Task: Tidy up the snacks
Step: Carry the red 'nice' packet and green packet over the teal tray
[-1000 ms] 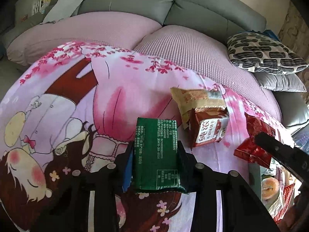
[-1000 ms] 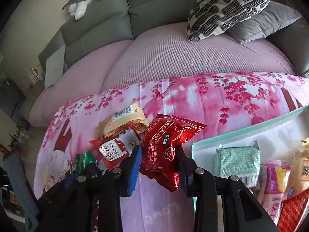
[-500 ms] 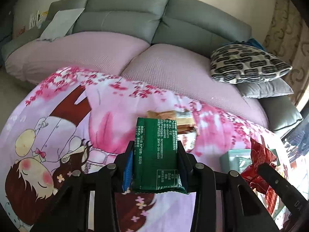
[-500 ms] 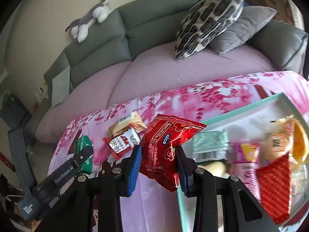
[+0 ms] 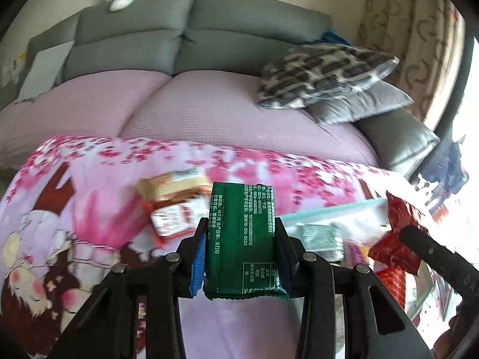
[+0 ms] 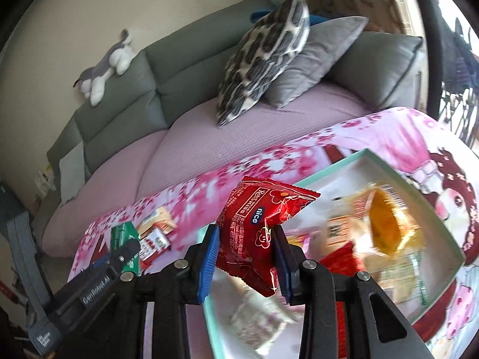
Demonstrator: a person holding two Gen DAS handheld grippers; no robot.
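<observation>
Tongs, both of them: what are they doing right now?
Left tongs: shut on the green packet.
Right tongs: shut on the red packet.

Beyond your right gripper [image 6: 245, 257] the snacks in the box [image 6: 443, 233] smear into blur; your red packet [image 6: 254, 233] hides those directly behind it.

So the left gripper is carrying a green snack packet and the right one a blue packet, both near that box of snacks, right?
Not quite: the packet in the right gripper is red, not blue. The right wrist view shows the red snack packet pinched between its blue-padded fingers, over the teal-rimmed box. The rest holds: the left wrist view shows the left gripper clamped on a green snack packet.
</observation>
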